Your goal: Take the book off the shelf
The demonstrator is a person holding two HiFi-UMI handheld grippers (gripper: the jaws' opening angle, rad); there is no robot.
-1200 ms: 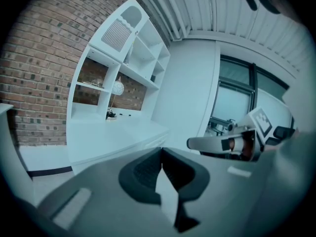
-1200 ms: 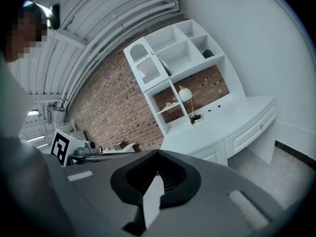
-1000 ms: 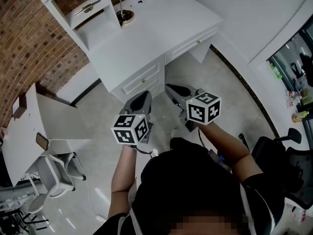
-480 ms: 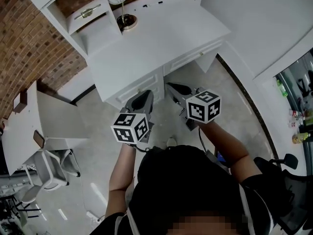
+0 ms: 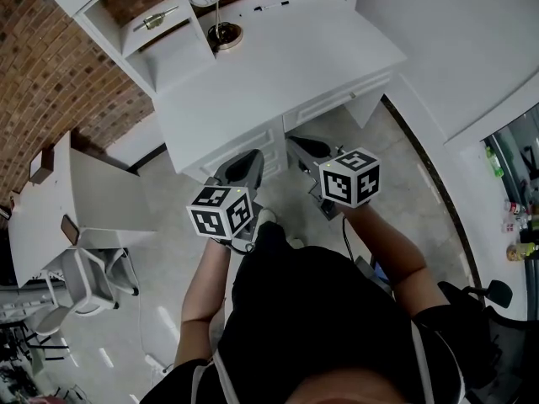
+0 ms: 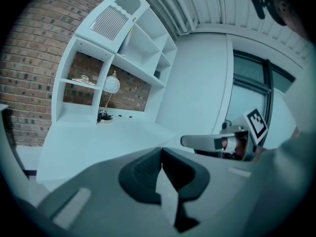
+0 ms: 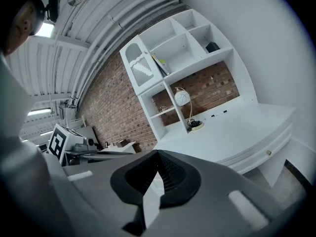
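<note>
**Approach step: book not yet reached**

Pressed together on nothing: the left gripper (image 5: 242, 165), and likewise the right gripper (image 5: 305, 146). Side by side at centre frame in the head view, just short of the front edge of the white worktop (image 5: 286, 66). Beyond the worktop, at the far end, the shelf (image 7: 149, 107), with a globe lamp (image 7: 181, 98) standing by its lower part. High in a top compartment, upper centre of the right gripper view, leaning at a slant: what looks like the book (image 7: 160, 64), well apart from both grippers. Judged to be the approach, with no grasp begun. Next: reach over the worktop and upward, spread one gripper ahead of the book's edge, pinch it, then draw it out clear of the lamp.
</note>
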